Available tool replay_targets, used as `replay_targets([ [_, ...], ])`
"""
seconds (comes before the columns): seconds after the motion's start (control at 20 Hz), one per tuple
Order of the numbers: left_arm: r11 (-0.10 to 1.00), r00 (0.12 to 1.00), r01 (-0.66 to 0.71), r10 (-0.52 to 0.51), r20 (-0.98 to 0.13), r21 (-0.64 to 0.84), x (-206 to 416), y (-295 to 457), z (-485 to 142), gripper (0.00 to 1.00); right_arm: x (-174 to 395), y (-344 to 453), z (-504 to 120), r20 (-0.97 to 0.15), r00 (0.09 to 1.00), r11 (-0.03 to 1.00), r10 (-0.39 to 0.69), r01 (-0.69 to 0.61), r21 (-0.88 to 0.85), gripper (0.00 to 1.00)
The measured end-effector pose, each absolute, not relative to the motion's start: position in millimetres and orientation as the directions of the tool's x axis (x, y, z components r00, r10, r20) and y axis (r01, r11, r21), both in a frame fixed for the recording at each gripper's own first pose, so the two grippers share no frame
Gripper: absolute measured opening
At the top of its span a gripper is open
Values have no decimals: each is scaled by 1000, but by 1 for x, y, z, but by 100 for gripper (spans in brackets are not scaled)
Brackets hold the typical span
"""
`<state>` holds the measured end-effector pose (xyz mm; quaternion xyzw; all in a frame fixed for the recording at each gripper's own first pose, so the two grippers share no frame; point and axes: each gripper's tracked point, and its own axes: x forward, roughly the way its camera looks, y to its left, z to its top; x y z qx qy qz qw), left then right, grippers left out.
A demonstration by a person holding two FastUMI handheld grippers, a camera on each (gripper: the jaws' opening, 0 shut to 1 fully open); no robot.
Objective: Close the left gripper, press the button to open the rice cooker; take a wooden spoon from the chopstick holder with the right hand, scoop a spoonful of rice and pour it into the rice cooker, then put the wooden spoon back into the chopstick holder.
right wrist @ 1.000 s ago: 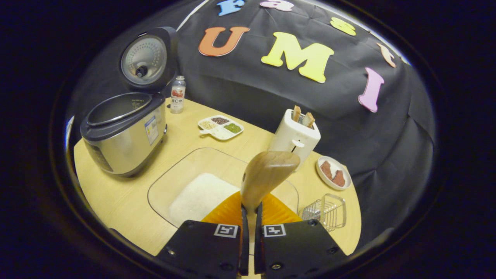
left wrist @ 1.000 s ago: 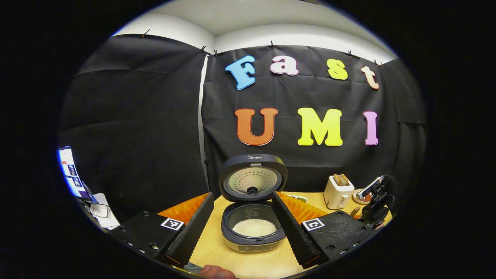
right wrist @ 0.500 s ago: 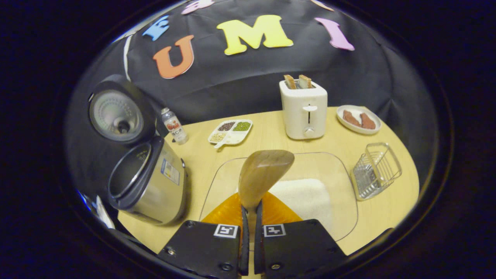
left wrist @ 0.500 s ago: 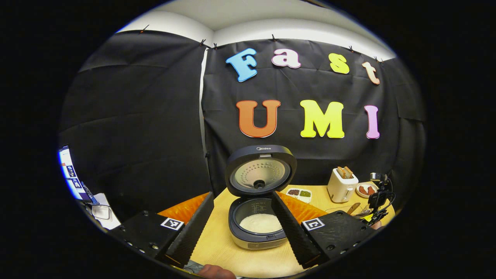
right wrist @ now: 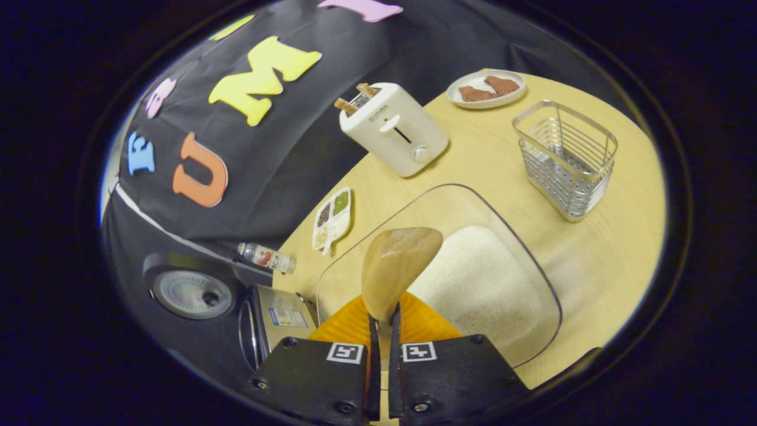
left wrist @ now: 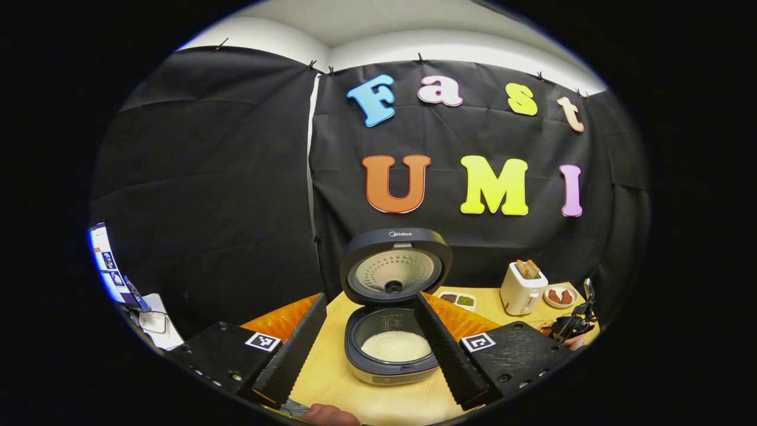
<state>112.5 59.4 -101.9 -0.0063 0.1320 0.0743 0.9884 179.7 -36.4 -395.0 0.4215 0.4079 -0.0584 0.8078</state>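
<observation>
The cooker [left wrist: 393, 331] stands open with white rice inside. A glass tray [right wrist: 449, 284] holds a rice pile, and the wire holder [right wrist: 565, 157] stands near it. A toaster [right wrist: 393, 127] sits behind. The left gripper [left wrist: 369, 349] is spread wide – holding nothing. The right gripper [right wrist: 381, 355] pinches the spoon [right wrist: 396, 269] – its bowl hangs over the tray.

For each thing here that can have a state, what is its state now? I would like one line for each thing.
Rice cooker: lid up, rice inside.
Wooden spoon: gripped, bowl looks empty.
Right gripper: shut on the spoon handle.
Left gripper: open, holding nothing.
Wire holder: upright, empty.
Glass tray: holds a heap of rice.
Toaster: two slices sticking up.
Bottle: capped.
</observation>
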Motion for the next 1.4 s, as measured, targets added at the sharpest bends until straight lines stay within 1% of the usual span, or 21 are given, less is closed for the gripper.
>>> replay_targets([
  [0.1, 990, 955, -143, 136, -263, -7, 113, 51, -99, 96, 177, -45, -391, -696, 664, 564, 274, 475, 675, 11],
  [0.25, 992, 963, -123, 111, -244, -36, 116, 34, -88, 95, 179, -63, -376, -661, 695, 503, 281, 480, 719, 11],
  [0.5, 993, 971, -117, 109, -211, -22, 109, 25, -77, 95, 181, -88, -345, -617, 733, 471, 285, 454, 757, 11],
  [0.7, 990, 973, -132, 122, -196, -41, 98, 36, -73, 95, 183, -77, -294, -553, 768, 444, 323, 393, 805, 10],
  [0.95, 989, 977, -134, 121, -177, -67, 79, 60, -70, 95, 190, -29, -220, -456, 801, 423, 389, 285, 860, 10],
  [1.15, 994, 983, -111, 107, -152, -20, 60, 80, -75, 95, 196, 35, -180, -412, 782, 441, 468, 198, 875, 10],
  [1.25, 993, 982, -122, 120, -146, -4, 52, 95, -76, 95, 203, 65, -168, -394, 775, 451, 494, 159, 878, 10],
  [1.4, 992, 985, -127, 123, -121, -24, 39, 108, -72, 95, 215, 116, -167, -402, 752, 498, 523, 113, 860, 10],
])
